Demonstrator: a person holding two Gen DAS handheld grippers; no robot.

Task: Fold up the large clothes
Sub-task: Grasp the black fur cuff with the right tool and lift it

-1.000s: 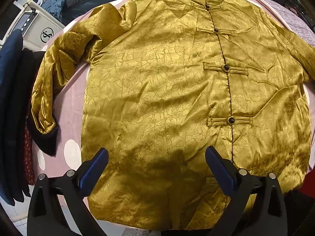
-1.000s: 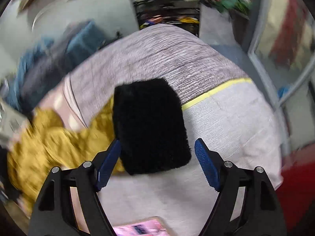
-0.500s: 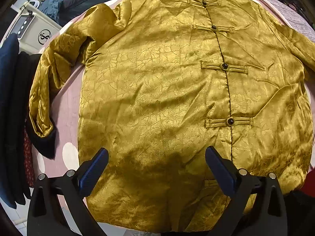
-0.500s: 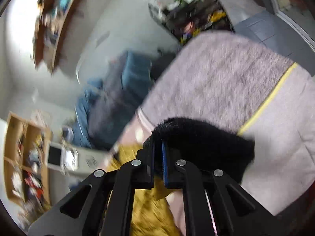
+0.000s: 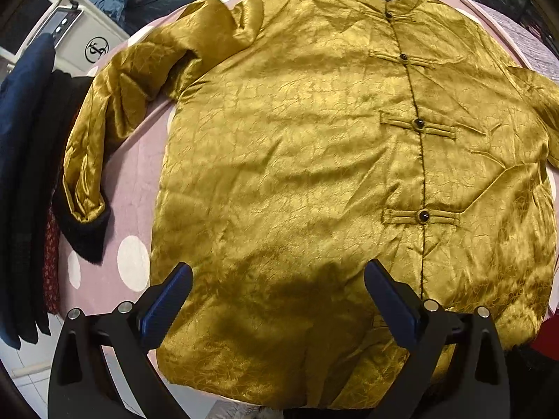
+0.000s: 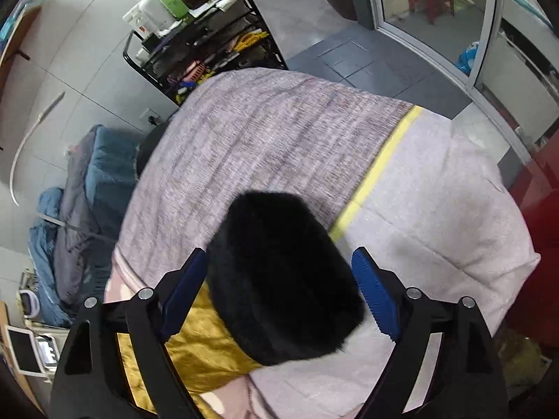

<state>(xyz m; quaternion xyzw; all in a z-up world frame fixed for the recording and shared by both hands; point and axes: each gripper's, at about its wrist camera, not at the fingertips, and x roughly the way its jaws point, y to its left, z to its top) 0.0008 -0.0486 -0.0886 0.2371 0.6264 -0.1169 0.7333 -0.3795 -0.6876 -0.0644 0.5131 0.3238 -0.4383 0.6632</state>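
Note:
A gold satin jacket with black knot buttons lies front up and spread flat on the pink bed cover. Its left sleeve bends down to a black furry cuff. My left gripper hovers open over the jacket's hem, nothing between its fingers. In the right wrist view the other sleeve ends in a black furry cuff lying on the bed. My right gripper straddles that cuff with its jaws opening; the blue pads stand at the cuff's sides.
Dark clothes hang at the bed's left edge beside a white appliance. A grey blanket with a yellow stripe covers the bed's right part. A black rack of bottles, blue bedding and a glass door stand beyond.
The right gripper was shut on the black cuff half a second ago and has opened wide, rolling back level; the cuff lies flat between its fingers. The left view barely changed.

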